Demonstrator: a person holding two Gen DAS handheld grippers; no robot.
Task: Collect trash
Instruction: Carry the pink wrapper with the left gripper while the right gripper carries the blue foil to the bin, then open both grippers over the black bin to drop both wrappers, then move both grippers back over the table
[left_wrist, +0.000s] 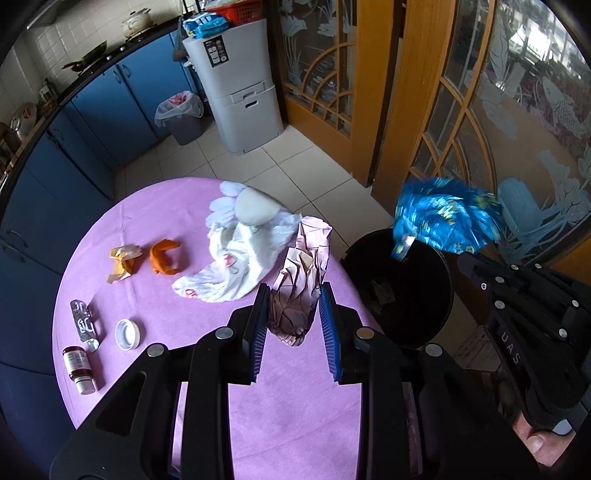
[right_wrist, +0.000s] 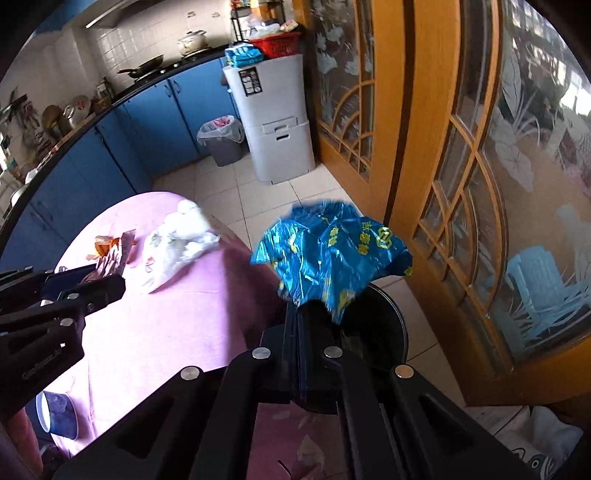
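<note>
Home kitchen: blue cabinets (left_wrist: 92, 103), stove pots (right_wrist: 192, 42), tiled floor (left_wrist: 258, 162).

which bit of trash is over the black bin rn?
The blue plastic wrapper, pinched in the right tongs above the black bin. The pink crumpled paper between the left tongs is over the table.

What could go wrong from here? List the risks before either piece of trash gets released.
1. The blue plastic wrapper billows wide above the black bin, which sits off the table edge; released from the right hand-held gripper, it may catch the rim or drift to the floor.
2. The left hand-held gripper brackets the crumpled pink paper with its pads looking apart, so the paper could slip when lifted.
3. The paper overlaps the white plastic bag, which may drag along.
</note>
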